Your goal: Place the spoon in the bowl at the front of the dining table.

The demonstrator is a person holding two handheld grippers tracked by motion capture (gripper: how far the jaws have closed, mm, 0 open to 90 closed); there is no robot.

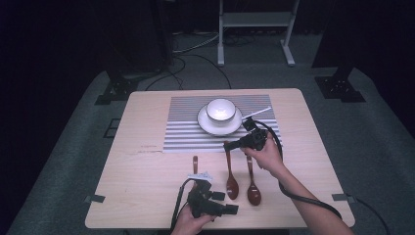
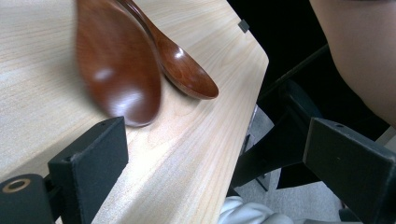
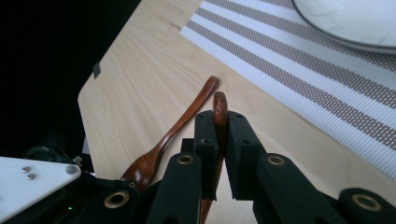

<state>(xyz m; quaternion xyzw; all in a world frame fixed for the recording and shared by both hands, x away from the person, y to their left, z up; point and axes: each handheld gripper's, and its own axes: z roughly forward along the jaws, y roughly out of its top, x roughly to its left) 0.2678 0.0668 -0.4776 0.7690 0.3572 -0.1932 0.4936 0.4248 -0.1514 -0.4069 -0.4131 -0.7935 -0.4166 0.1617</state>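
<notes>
Pale wood bench carries a grey-and-white striped placemat at its far centre, with a white plate on the mat and a white bowl on the plate. Three dark brown wooden spoons lie near the front edge. The right gripper, held by a hand with the forearm angled in from the near right, is clamped on the handle tip of the middle spoon, just at the mat's near edge; the right gripper view shows the jaws closed around that handle. The right spoon lies just beside it. The left spoon is partly covered by the left gripper, which rests low at the near edge, jaws wide apart and empty. Judged risk: gripped so close to its tip, the spoon could pivot or slip, or knock its neighbour.
</notes>
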